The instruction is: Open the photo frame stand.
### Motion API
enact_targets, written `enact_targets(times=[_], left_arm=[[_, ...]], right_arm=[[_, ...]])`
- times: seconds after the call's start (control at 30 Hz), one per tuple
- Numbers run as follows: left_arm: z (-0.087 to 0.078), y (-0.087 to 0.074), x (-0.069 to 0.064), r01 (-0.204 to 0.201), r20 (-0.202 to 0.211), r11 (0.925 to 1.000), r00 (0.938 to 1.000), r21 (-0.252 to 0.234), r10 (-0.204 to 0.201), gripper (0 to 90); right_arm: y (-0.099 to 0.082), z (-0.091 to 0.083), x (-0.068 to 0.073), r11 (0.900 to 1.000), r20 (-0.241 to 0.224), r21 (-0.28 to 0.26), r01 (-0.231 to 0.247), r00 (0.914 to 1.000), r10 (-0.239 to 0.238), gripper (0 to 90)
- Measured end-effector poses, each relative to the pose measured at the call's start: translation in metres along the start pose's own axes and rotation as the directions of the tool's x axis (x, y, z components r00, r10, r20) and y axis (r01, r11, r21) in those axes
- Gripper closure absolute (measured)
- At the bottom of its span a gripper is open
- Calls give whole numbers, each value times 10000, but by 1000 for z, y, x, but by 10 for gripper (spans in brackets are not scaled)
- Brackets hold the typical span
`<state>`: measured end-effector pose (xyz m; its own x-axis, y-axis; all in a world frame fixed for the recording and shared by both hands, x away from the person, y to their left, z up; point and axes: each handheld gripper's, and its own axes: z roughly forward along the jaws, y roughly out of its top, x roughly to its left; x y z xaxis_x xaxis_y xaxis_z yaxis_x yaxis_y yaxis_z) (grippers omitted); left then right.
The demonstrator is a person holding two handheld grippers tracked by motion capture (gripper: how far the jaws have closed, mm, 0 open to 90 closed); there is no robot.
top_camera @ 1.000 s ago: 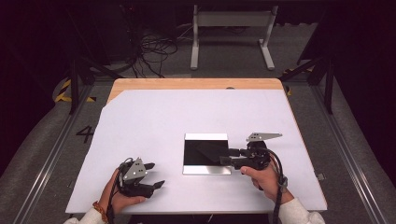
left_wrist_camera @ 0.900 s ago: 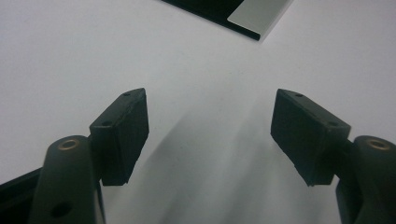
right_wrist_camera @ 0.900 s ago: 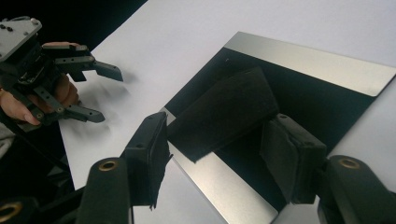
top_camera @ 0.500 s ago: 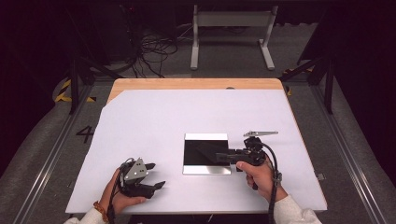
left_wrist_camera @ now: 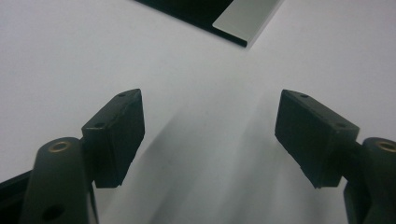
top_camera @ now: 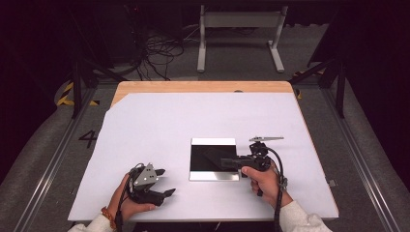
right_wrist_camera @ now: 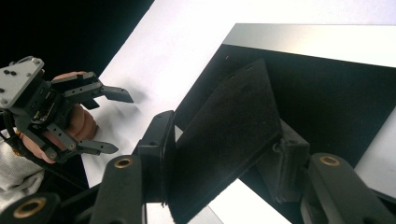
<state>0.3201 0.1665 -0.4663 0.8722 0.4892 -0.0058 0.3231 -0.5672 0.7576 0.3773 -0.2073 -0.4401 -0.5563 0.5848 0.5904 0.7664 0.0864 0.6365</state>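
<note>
Right tongs shifting left over tray, closing on black card; left tongs released, resting left on tabletop.

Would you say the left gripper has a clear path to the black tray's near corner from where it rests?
Probably yes. The left gripper stands open on bare white table, and nothing lies between it and the black tray.
</note>
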Motion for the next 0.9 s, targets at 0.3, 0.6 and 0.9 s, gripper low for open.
enact_targets(times=[0.3, 0.6, 0.9], left_arm=[[19, 21, 4, 468, 718, 9985, 9964, -301, -445, 224], [43, 44, 13, 795, 1018, 9966, 9918, -190, -772, 188], [60, 55, 28, 1179, 890, 9928, 9889, 212, -1194, 175]], right_arm=[[-4, 0, -2, 9993, -76, -82, 368, 9993, -369, 540], [-10, -5, 6, 9906, -18, -378, 1311, 9913, -1313, 560], [-13, -9, 13, 9822, 57, -478, 1816, 9834, -1815, 573]])
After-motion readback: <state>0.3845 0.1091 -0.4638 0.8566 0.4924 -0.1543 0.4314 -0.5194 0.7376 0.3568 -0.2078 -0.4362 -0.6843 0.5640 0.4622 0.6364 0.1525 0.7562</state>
